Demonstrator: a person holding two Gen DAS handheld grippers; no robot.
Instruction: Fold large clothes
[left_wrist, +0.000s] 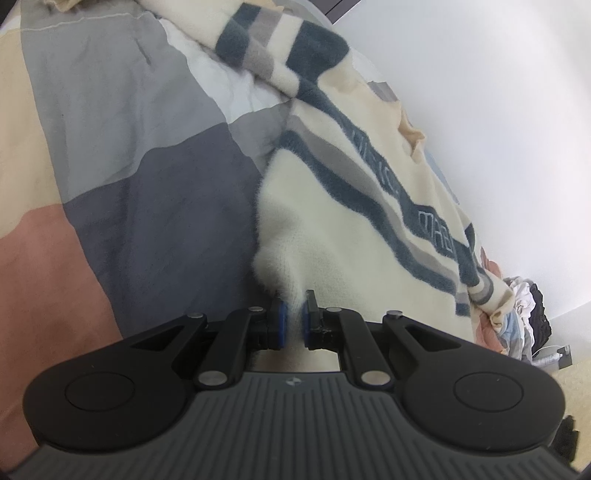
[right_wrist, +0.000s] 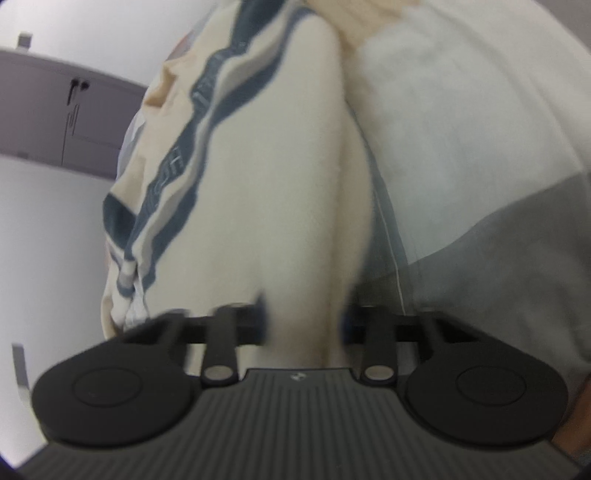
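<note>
L gripper (left_wrist: 292, 320) – pads pinched tight on the fuzzy cream edge of the striped sweater (left_wrist: 369, 206). R gripper (right_wrist: 304, 314) – fingers either side of a thick cream fold w/ blur; grip can't tell. Sweater lies on checked bedsheet (left_wrist: 110, 147), beside wall. No containers seen.

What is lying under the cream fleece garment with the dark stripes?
The cream garment lies on a colour-block bedcover of grey, beige and pink patches. What the bedcover looks like beneath the garment is hidden.
</note>
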